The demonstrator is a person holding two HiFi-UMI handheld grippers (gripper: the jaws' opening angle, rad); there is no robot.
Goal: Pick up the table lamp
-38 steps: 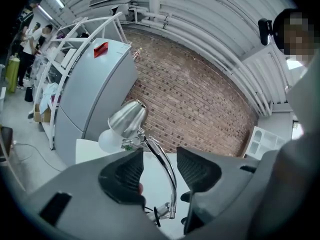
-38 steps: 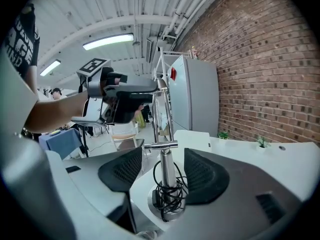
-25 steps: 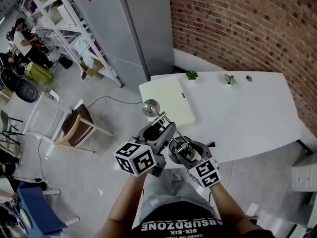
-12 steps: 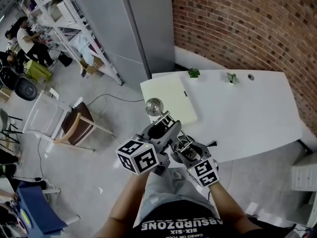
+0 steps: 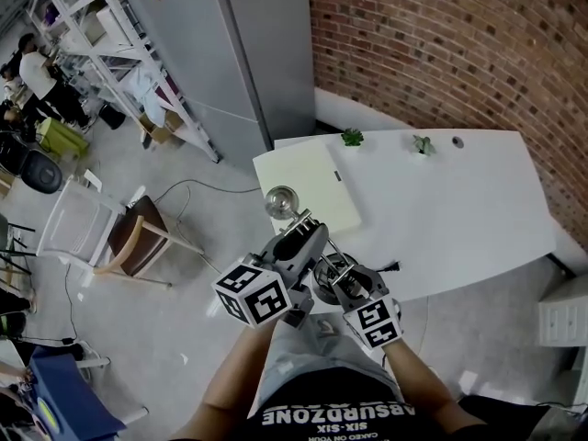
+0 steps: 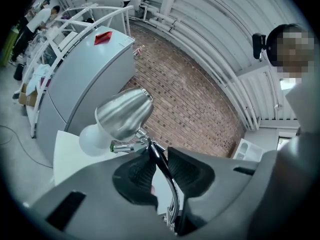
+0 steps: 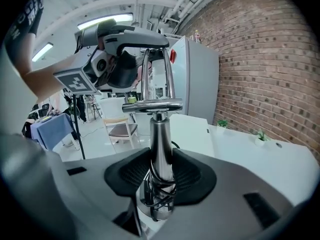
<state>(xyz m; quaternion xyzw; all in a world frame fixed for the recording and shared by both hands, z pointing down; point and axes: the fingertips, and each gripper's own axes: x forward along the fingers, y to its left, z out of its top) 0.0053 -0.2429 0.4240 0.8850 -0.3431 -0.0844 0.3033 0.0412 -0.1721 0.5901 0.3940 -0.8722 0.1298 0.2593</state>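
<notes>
The table lamp is chrome, with a rounded metal shade (image 6: 122, 115), a white bulb (image 6: 92, 140), a thin bent arm and a straight stem (image 7: 160, 139) wound with dark cord. In the head view its shade (image 5: 280, 200) hangs over the table's near-left corner. My left gripper (image 6: 161, 171) has just been closing and its pads press the thin arm just behind the shade. My right gripper (image 7: 159, 171) has also been closing, and its pads sit against both sides of the stem. In the head view the left gripper (image 5: 299, 239) is beside and above the right gripper (image 5: 333, 278).
A white table (image 5: 459, 209) carries a cream board (image 5: 308, 186) and two small plants (image 5: 352, 138) by the brick wall. A grey cabinet (image 5: 239, 53) and a white rack (image 5: 119, 44) stand behind. A chair (image 5: 129, 237) and a floor cable lie to the left.
The lamp and both grippers keep nearly the same place over the table's near edge. The head view has shifted a little; the jaws' closing does not show in it.
</notes>
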